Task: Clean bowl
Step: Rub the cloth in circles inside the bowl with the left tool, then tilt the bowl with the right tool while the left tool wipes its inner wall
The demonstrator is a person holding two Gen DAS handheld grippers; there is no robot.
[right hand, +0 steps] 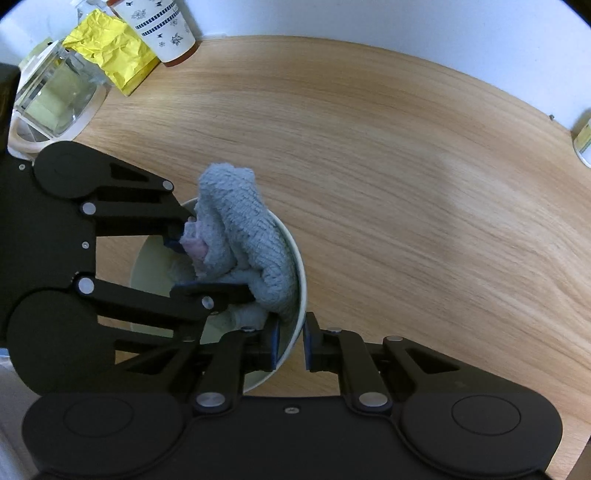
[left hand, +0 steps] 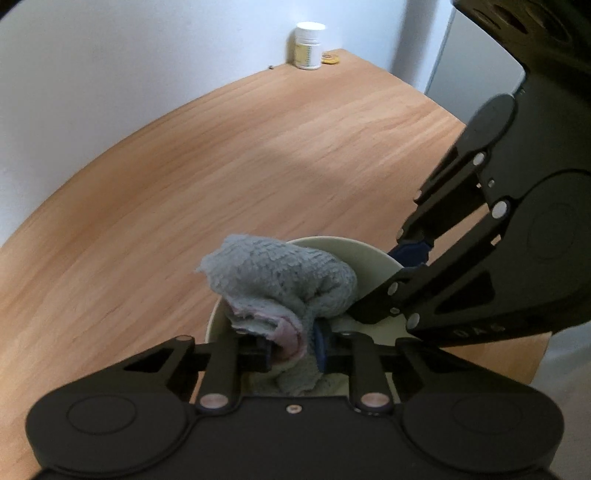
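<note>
I have the bowl (right hand: pixel 295 258) on the wooden table (right hand: pixel 406 184), tipped up on its side, and everything else sits around it. My right gripper (right hand: pixel 290 345) pinches the bowl's rim, one finger inside the wall and one outside, so it is clamped on the bowl and steadies it. My left gripper (left hand: pixel 291 345) is clenched on a grey cloth (left hand: pixel 280 273), and the wad of it is pushed down inside the bowl, bulging over the far rim. Well beyond the bowl, against the wall, stand a white pill bottle (left hand: pixel 308 46), a yellow bag (right hand: pixel 110 55) and a patterned canister (right hand: pixel 162 26), all clear of my work.

I judge I am in the wiping step itself: cloth pressed to the inner wall, bowl held. The next move calls for sweeping the cloth round the inside while my right grip stays firm, since the tilted bowl could twist or slip off the rim hold if I press too hard.
</note>
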